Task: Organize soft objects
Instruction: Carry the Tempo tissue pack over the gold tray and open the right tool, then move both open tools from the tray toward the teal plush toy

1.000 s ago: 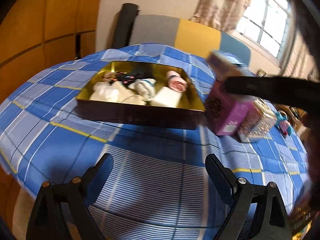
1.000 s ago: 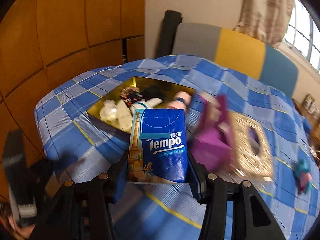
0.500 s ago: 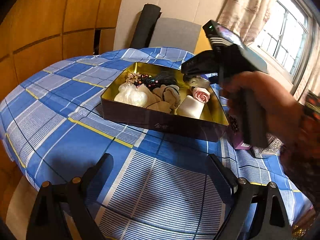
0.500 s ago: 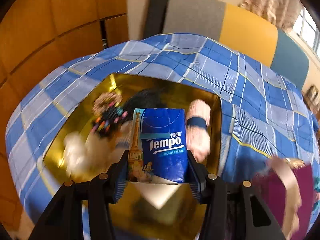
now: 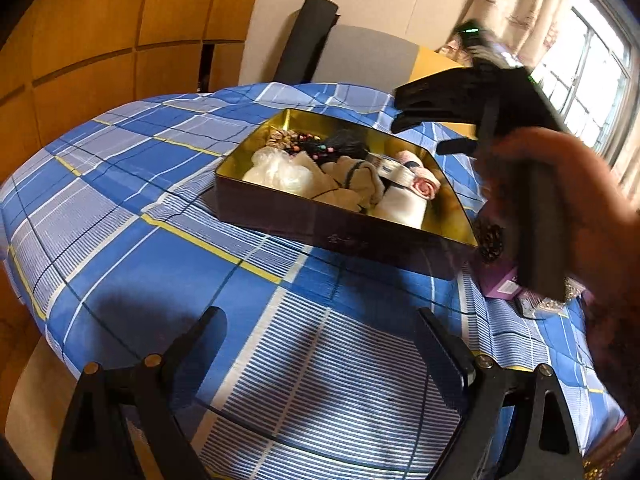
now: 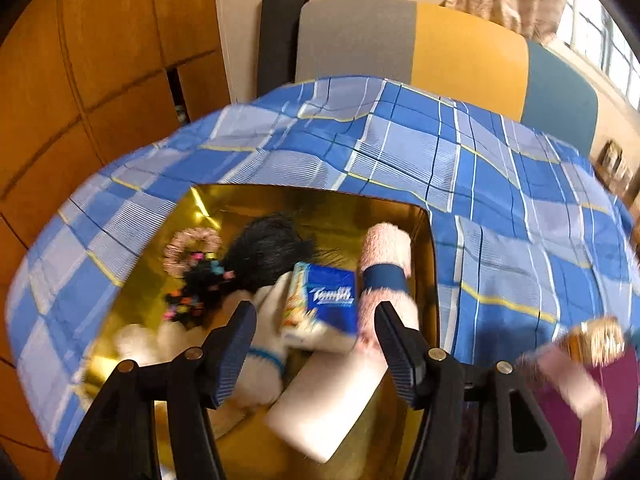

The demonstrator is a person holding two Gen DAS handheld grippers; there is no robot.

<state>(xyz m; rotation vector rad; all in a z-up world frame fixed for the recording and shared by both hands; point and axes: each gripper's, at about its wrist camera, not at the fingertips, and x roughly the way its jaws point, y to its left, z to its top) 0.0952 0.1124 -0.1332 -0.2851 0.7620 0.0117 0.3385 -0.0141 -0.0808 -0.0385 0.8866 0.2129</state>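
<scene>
A gold-lined tin box (image 5: pixel 256 208) (image 6: pixel 428 248) sits on the blue plaid tablecloth (image 5: pixel 132 208). It holds soft things: a blue Tempo tissue pack (image 6: pixel 324 304), a pink rolled towel (image 6: pixel 386 268), a white block (image 6: pixel 332 408), a black fuzzy item (image 6: pixel 264 252), socks and a plastic bag (image 5: pixel 280 172). My right gripper (image 6: pixel 316 344) is open just above the box, the tissue pack lying loose beyond its fingers. In the left wrist view its black body (image 5: pixel 492 120) hovers over the box. My left gripper (image 5: pixel 320 344) is open and empty over the cloth near the table's front.
A purple box (image 6: pixel 576 412) (image 5: pixel 500 284) and a glittery gold tissue box (image 6: pixel 596 340) stand right of the tin. Chairs in grey, yellow and teal (image 6: pixel 460 56) line the far side. Wood panelling (image 5: pixel 80 60) is on the left, a window (image 5: pixel 592 80) on the right.
My right gripper moved over the tin, opened and let the tissue pack drop in among the soft things. The left gripper drifted slightly and stayed open.
</scene>
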